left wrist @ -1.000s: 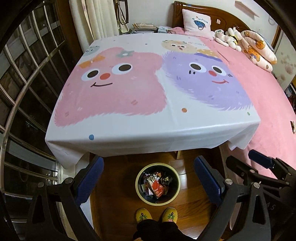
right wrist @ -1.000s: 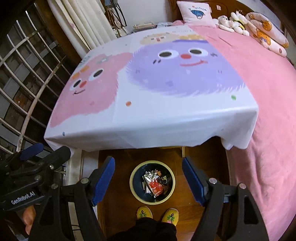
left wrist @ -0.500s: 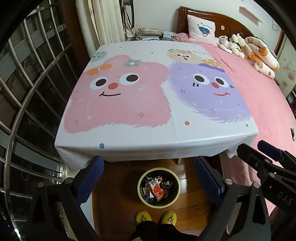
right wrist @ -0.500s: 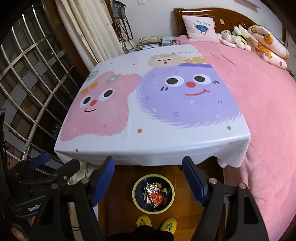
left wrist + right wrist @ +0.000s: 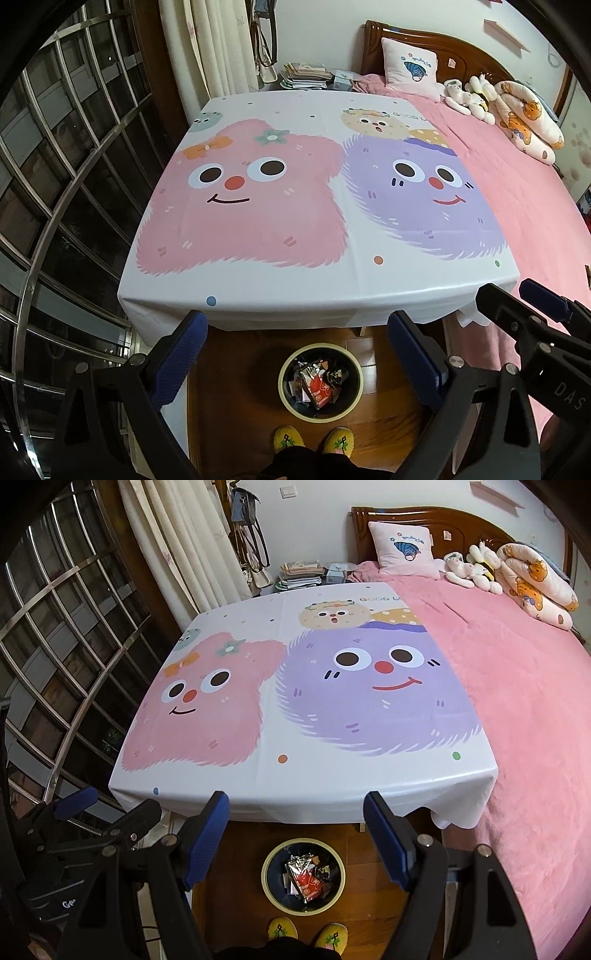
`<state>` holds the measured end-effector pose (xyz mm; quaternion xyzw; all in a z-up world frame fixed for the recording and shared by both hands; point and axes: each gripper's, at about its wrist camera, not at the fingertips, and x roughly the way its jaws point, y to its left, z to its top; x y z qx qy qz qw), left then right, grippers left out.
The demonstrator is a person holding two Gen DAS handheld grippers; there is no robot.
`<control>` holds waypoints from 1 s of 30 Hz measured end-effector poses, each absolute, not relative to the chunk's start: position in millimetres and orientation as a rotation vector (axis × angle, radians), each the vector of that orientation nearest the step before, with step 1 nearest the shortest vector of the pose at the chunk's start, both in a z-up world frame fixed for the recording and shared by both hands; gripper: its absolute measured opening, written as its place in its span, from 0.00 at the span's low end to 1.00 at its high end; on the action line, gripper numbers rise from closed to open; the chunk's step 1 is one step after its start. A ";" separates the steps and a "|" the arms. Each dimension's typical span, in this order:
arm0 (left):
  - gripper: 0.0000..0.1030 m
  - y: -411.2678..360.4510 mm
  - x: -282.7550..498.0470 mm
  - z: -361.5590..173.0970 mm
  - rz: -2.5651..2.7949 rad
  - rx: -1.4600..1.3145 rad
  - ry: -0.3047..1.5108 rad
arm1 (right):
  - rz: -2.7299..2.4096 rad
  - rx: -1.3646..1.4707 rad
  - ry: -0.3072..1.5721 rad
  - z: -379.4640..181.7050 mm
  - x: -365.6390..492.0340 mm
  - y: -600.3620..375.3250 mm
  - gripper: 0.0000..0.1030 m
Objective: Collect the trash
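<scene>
A round bin (image 5: 286, 397) with a yellow rim stands on the wood floor below the table's near edge and holds crumpled wrappers (image 5: 318, 384). It also shows in the right wrist view (image 5: 268, 886), with the wrappers (image 5: 306, 880) inside. My left gripper (image 5: 295, 343) is open and empty, held high above the bin. My right gripper (image 5: 297, 821) is open and empty too, beside the left one. The table (image 5: 295, 288) carries a cartoon cloth with nothing on it; it also shows in the right wrist view (image 5: 314, 782).
A pink bed (image 5: 524, 709) with a pillow and plush toys lies to the right of the table. A barred window (image 5: 55, 192) and curtains are on the left. Books are stacked behind the table. The person's yellow slippers (image 5: 314, 439) stand by the bin.
Both grippers have risen and tilted up, so the table and room fill more of the views and the bin looks smaller. Both stay open and empty.
</scene>
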<state>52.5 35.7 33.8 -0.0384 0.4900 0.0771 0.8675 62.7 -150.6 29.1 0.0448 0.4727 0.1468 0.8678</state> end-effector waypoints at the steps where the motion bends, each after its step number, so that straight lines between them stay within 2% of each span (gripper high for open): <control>1: 0.94 35.7 53.1 33.5 0.163 -0.082 1.028 | 0.309 0.094 0.990 29.0 62.1 -150.8 0.73; 30: 0.94 37.0 56.6 31.7 0.164 -0.089 1.040 | 0.318 0.085 0.991 29.8 65.6 -151.3 0.73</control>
